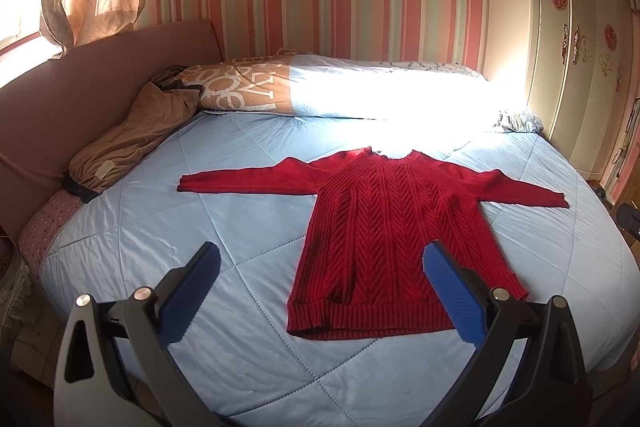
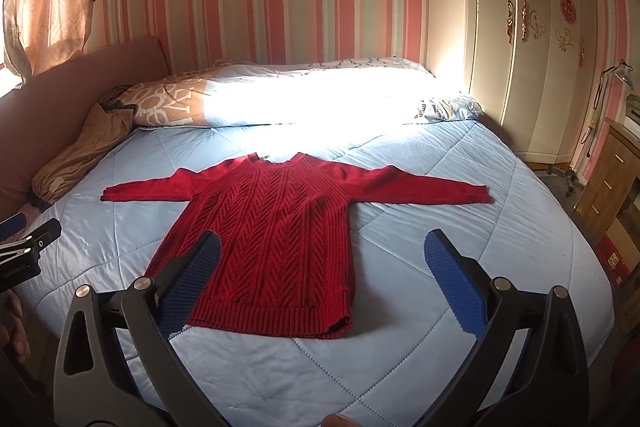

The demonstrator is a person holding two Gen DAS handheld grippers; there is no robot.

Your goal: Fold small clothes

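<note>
Jaws on both grippers are spread wide apart, with nothing held between the blue pads. Each gripper is held above the near edge of the bed (image 1: 248, 367), aimed forward and slightly down. The left gripper (image 1: 322, 261) is seen with its right finger (image 1: 452, 295) overlapping the hem side of the red sweater (image 1: 396, 239); the right gripper (image 2: 322, 259) is seen with its left finger (image 2: 192, 279) overlapping the sweater's lower left part. In the right wrist view the left gripper shows at the left edge.

The red sweater is laid flat on the light blue quilt, neck toward the far pillows (image 1: 360, 87) and hem toward the grippers, so its long axis runs away from the cameras. Both sleeves are stretched out sideways, unfolded.

A brown garment (image 1: 132, 143) is bunched by the pink headboard (image 1: 100, 75).
</note>
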